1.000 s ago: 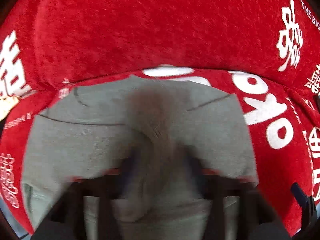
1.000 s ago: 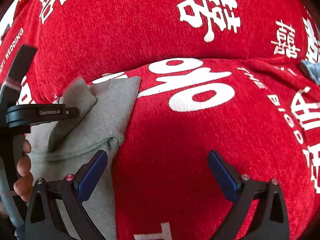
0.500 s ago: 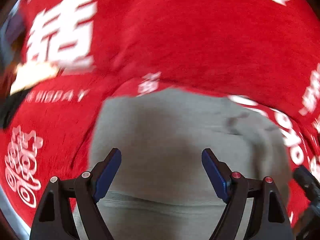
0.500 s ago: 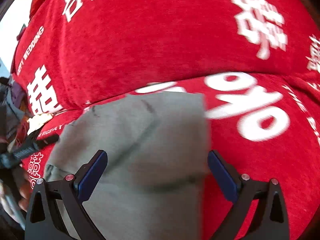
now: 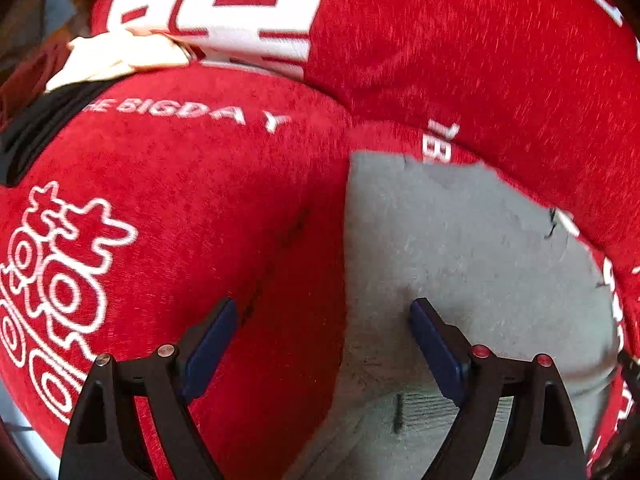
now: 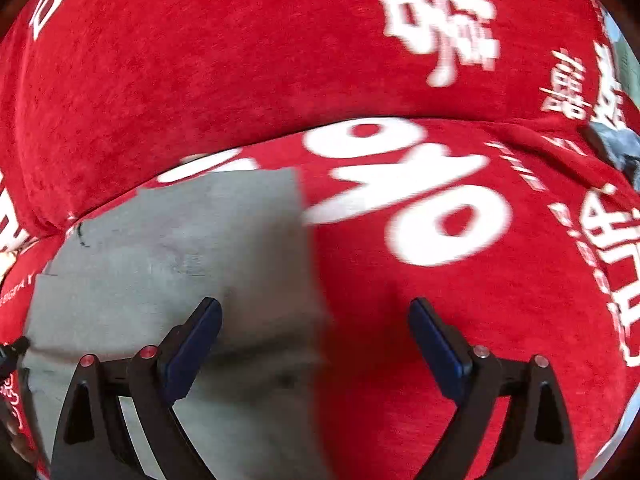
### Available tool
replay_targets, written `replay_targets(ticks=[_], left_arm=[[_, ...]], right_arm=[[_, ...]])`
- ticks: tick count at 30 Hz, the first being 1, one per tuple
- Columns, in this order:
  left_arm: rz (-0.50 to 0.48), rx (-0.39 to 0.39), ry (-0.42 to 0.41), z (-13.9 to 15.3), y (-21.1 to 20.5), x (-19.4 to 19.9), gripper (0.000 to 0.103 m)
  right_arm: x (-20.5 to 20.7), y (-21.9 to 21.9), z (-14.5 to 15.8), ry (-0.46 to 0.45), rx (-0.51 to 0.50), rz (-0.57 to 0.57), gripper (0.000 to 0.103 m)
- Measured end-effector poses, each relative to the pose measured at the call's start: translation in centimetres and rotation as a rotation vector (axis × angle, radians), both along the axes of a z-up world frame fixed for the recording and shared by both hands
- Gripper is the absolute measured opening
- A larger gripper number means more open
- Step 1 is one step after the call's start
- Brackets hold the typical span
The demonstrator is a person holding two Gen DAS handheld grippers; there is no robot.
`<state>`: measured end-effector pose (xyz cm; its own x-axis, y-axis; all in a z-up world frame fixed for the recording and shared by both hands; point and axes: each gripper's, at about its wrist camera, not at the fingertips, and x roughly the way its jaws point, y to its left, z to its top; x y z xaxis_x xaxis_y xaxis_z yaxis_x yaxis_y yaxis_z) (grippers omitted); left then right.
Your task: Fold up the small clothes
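Red cover [image 5: 168, 208] with white print – "BIGDAY" reads upper left of the left wrist view, big "%" [image 6: 404, 184] centre of the right. Grey garment [image 5: 460, 264] lies flat, lower right there, lower left in the right view [image 6: 180, 264]. Left gripper [image 5: 320, 344] and right gripper [image 6: 314, 344]: fingers wide, empty – a second ago the left pinched the grey cloth.

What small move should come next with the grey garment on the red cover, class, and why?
Probably lower both grippers onto the grey garment's side edges and close on them for another fold. The left gripper and right gripper are both open and empty, each straddling one straight edge of the garment, which lies flat on the red cover.
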<state>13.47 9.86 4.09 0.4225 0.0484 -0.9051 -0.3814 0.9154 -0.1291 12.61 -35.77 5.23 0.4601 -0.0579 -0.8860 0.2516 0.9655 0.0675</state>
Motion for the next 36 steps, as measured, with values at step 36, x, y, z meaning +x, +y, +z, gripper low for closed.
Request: replay_targets(ticks=[36], left_arm=[[-0.290,0.104,-0.026,2.9,-10.9,-1.5,0.103]], right_arm=[[5.7,11.8,1.0,-0.012,-0.053,0.353,0.101]])
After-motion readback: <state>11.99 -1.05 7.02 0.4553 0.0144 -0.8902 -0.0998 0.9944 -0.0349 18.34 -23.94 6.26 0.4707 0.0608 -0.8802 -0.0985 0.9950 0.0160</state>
